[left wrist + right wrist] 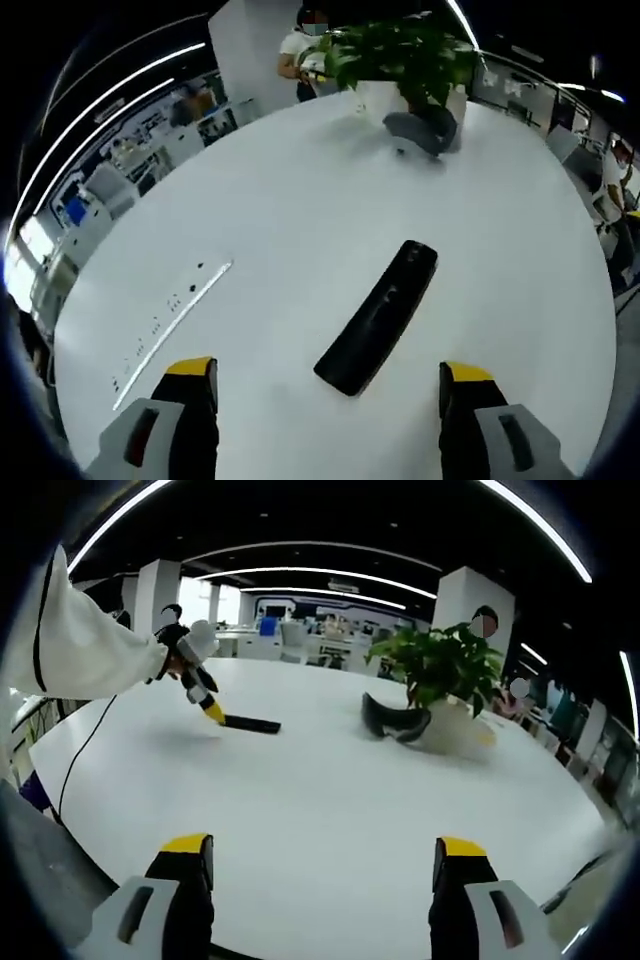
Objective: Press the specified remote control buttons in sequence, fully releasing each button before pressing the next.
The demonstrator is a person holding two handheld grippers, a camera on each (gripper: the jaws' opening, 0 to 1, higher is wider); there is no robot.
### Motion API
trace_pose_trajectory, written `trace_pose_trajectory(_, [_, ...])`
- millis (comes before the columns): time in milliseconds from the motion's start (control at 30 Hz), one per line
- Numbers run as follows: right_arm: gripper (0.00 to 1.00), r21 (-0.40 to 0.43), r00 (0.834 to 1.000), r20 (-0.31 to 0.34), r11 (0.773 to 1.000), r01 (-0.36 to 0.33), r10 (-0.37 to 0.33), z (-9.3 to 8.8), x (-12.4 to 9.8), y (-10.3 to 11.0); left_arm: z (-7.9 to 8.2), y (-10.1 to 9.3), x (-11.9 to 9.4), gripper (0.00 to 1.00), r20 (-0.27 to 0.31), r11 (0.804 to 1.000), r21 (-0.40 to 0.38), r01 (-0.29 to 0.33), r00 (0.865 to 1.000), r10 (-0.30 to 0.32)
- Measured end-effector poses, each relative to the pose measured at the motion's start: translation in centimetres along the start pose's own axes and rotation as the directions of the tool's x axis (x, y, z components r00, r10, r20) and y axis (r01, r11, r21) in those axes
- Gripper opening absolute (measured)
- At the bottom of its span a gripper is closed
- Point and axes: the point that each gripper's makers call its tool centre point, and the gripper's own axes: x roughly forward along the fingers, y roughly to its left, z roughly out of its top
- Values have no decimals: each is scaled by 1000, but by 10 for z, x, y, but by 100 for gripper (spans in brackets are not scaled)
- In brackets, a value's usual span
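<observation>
left gripper [330,385] over remote control [378,315], perhaps apart

You've got no readable text here. The remote [379,315] shows no legible button labels or brand, too blurred. Small dark marks along the strip on the surface [300,200] can't be read either. No signs or nos. legible in the background.

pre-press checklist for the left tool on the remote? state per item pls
1. Remote in sight on the white table: ok.
2. Left tool open, jaws either side of the remote's near end: ok.
3. Contact with a button: cannot tell.
4. Which button sits under the tool: cannot tell, blurred.
5. Right tool open, apart from the remote: ok.
6. Plant pot away from the remote: ok.
</observation>
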Motion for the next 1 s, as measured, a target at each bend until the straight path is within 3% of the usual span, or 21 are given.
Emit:
trace_pose_trajectory(133, [99, -14, 1000, -4, 1000, -12, 12, -1, 2, 3, 1, -9, -20, 100, 60, 998, -62, -15, 998, 19])
trace_pose_trajectory(333, [99, -3, 1000, 13, 1000, -12, 12, 1, -1, 2, -6, -28, -57, 100, 134, 995, -82, -51, 989, 61])
trace_pose_trajectory(467, [99, -2, 1000, 23, 1000, -7, 7, 3, -2, 1, -13, -45, -77, 100, 167, 990, -135, -37, 984, 59])
trace_pose_trajectory(700, [99, -6, 999, 45, 1000, 3, -2, 6, -5, 0, -27, -71, -110, 100, 215, 986, -162, -48, 973, 82])
trace_pose_trajectory(867, [99, -4, 999, 54, 1000, -2, 2, 7, -6, 2, -31, -78, -130, 100, 243, 980, -181, -83, 962, 126])
trace_pose_trajectory(1000, [99, -1, 998, 61, 1000, -3, 3, 9, -6, 2, -28, -91, -154, 100, 309, 967, -240, -83, 938, 158])
